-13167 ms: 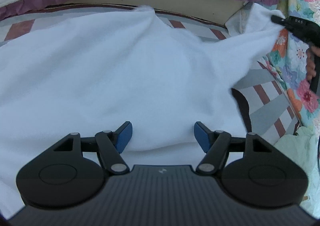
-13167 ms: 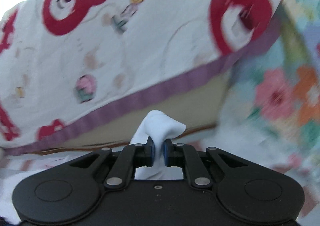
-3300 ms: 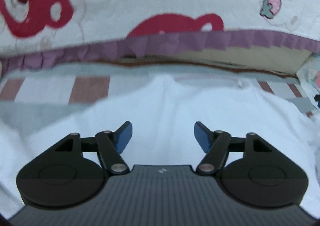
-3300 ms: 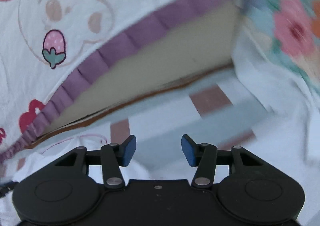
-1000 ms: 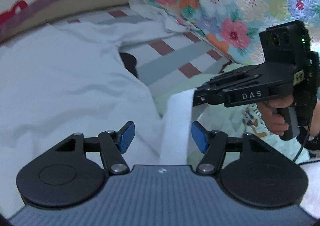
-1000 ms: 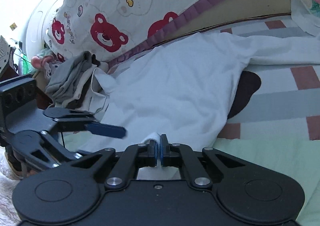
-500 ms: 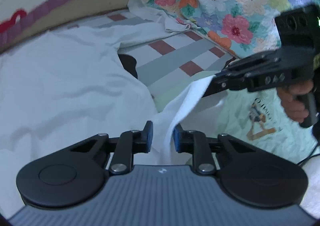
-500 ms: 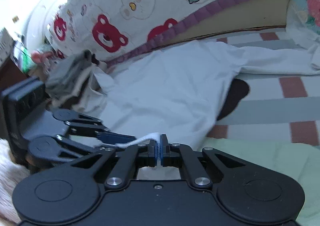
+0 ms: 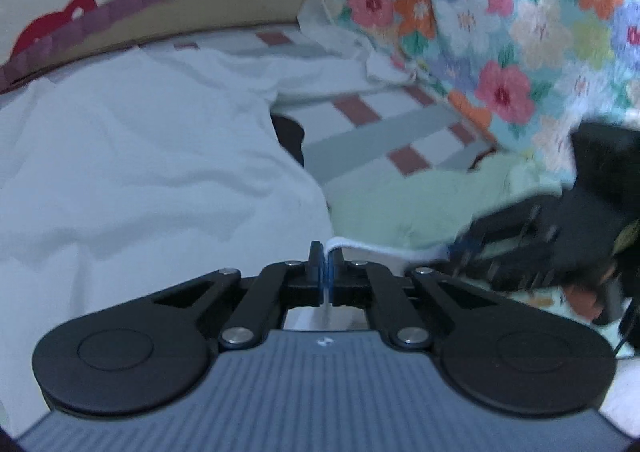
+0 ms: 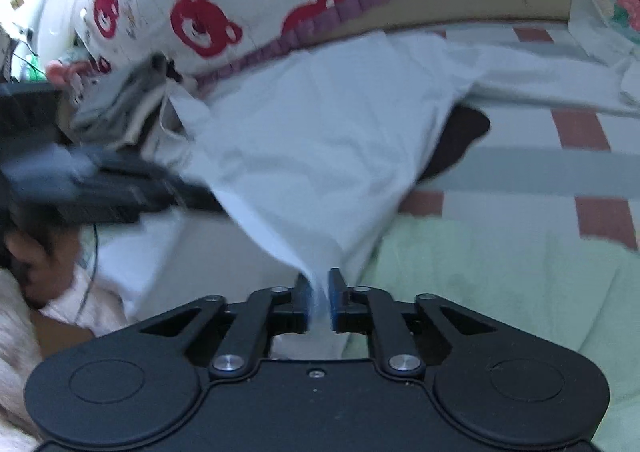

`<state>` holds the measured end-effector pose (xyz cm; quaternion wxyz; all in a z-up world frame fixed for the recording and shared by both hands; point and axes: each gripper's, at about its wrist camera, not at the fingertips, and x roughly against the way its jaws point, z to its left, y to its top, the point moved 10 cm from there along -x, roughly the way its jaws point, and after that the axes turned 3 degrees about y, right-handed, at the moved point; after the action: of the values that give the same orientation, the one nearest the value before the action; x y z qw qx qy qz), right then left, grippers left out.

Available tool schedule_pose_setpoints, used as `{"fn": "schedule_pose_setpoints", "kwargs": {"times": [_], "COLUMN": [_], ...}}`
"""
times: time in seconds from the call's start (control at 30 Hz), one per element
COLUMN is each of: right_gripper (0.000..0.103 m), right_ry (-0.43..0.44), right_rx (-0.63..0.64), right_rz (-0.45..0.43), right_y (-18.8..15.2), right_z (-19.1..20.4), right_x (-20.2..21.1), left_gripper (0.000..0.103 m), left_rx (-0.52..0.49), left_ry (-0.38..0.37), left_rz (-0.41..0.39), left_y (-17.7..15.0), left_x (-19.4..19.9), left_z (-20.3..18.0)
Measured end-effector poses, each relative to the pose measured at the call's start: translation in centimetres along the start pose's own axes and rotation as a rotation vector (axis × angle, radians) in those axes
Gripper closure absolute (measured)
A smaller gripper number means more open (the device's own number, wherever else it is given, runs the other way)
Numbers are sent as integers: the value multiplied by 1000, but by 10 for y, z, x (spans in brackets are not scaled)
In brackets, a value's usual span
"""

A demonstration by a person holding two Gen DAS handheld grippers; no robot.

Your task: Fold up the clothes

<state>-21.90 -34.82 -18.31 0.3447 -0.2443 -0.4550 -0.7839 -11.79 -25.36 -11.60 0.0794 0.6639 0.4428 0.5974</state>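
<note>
A large white garment [image 9: 140, 156] lies spread over the striped bed and also shows in the right wrist view [image 10: 320, 140]. My left gripper [image 9: 325, 260] is shut on the garment's near hem, which runs as a thin white edge to the right. My right gripper [image 10: 318, 292] is shut on the same hem, with the cloth rising from its jaws in a taut fan. Each gripper shows blurred in the other's view: the right one [image 9: 560, 236] at right, the left one [image 10: 100, 184] at left.
A pale green cloth [image 9: 420, 204] lies under the hem on the right. A bear-print quilt [image 10: 240, 4] backs the bed and a floral quilt [image 9: 520, 32] stands at right. Grey clothes [image 10: 128, 100] are piled at left. A dark patch [image 10: 460, 136] peeks from under the garment.
My left gripper has shut fully on the hem. The two grippers have drawn apart, stretching the hem between them, and the cloth now lifts in a taut sheet.
</note>
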Motion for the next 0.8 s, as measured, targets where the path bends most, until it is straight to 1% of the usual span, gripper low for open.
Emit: {"fn": "schedule_pose_setpoints", "kwargs": {"times": [0.03,0.1,0.13,0.17,0.23,0.27,0.33,0.37,0.4,0.43,0.5,0.53,0.6,0.63,0.7,0.77,0.8], "right_gripper": [72,72,87,98,98,98,98,98,98,93,87,81,79,79,75,56,56], "right_ry": [-1,-3,-4,-5,32,51,46,36,24,2,-59,-86,-114,-114,-121,-161,-177], "right_rx": [-10,-31,-42,-52,-61,-46,22,46,58,67,89,97,105,106,115,158,191], "right_rz": [-4,-13,-17,-21,-101,-143,-202,-211,-203,-185,-143,-124,-96,-93,-91,-107,-118], "right_y": [-5,-15,-20,-25,-22,-18,-12,-10,-10,-12,-16,-19,-24,-25,-28,-25,-23], "right_z": [-2,-7,-9,-11,-6,-1,10,14,16,16,12,9,4,4,3,4,5], "right_x": [-2,-5,-6,-8,5,14,29,34,34,31,22,17,7,3,-3,-7,-8], "left_gripper": [102,102,102,102,102,102,102,102,102,102,102,102,102,102,102,102,102], "left_rx": [4,3,-3,-16,-43,-50,-32,-19,-7,6,38,58,83,74,61,59,59], "left_ry": [2,7,15,30,64,73,70,63,51,34,-4,-23,-48,-42,-37,-47,-47], "left_rz": [-19,-52,-62,-66,-70,-68,-63,-63,-69,-77,-87,-85,-82,-81,-79,-76,-75], "left_y": [4,9,11,10,7,5,1,0,0,0,1,2,3,3,3,2,2], "left_x": [4,15,19,22,26,26,26,25,25,26,26,25,24,24,23,23,23], "left_z": [1,1,2,2,5,7,12,14,14,14,13,12,11,11,9,8,8]}}
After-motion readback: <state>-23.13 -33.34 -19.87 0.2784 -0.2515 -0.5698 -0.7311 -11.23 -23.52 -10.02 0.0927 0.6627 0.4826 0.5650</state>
